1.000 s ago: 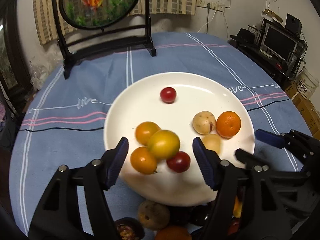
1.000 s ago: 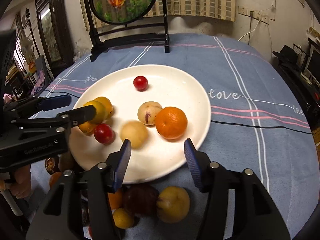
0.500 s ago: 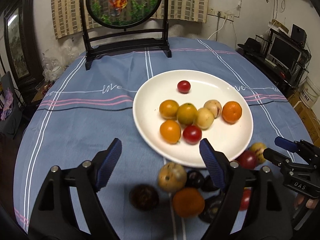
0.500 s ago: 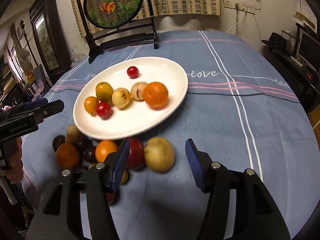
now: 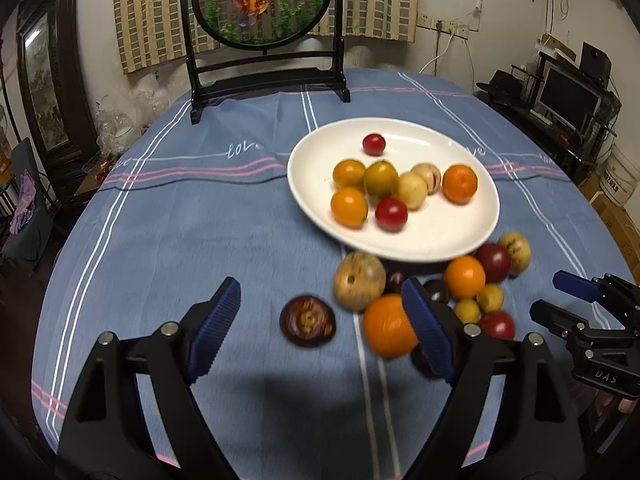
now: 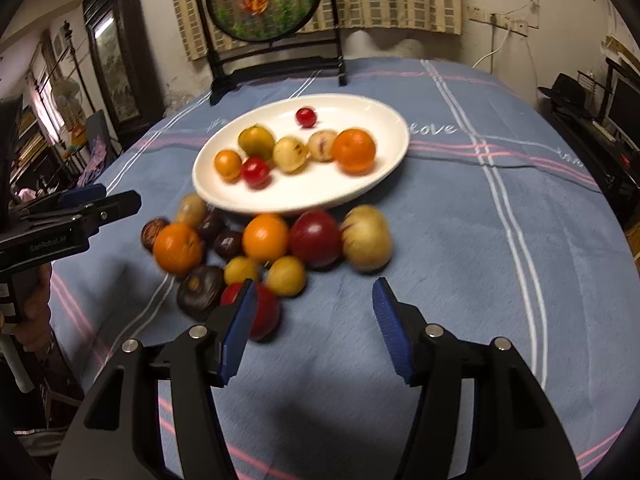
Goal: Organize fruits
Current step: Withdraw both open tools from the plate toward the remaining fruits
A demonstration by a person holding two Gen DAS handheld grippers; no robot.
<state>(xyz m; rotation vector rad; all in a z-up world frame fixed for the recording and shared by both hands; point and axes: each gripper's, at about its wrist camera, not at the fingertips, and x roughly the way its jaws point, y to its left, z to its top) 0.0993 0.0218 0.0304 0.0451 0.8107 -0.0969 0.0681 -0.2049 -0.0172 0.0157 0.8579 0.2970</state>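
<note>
The left gripper (image 5: 320, 320) stood wide with nothing between its blue pads, only bare blue tablecloth (image 5: 180, 220) beneath. Just beyond its tips lay a dark, wrinkled fruit (image 5: 307, 321), and its right finger partly hid a large orange (image 5: 386, 326) and a darker fruit behind it. The right gripper (image 6: 312, 320) had its jaws opening, empty as well; its left finger covered part of a red fruit (image 6: 262, 314) that sat nearest to it.

Ahead of both, a loose heap of fruit crowded the cloth: a brownish round fruit (image 5: 359, 280), a smaller orange (image 6: 265, 237), a big red plum (image 6: 316, 238), a pale streaked fruit (image 6: 366, 238) and two small yellow ones (image 6: 286, 275).

Past the heap, touching its far edge, lay the white plate (image 6: 360, 188), carrying an orange, yellow fruits and small red ones. The heap blocked the straight path to the plate.

Farthest off stood a round goldfish screen (image 5: 262, 2) on a black stand, at the table's far edge.
</note>
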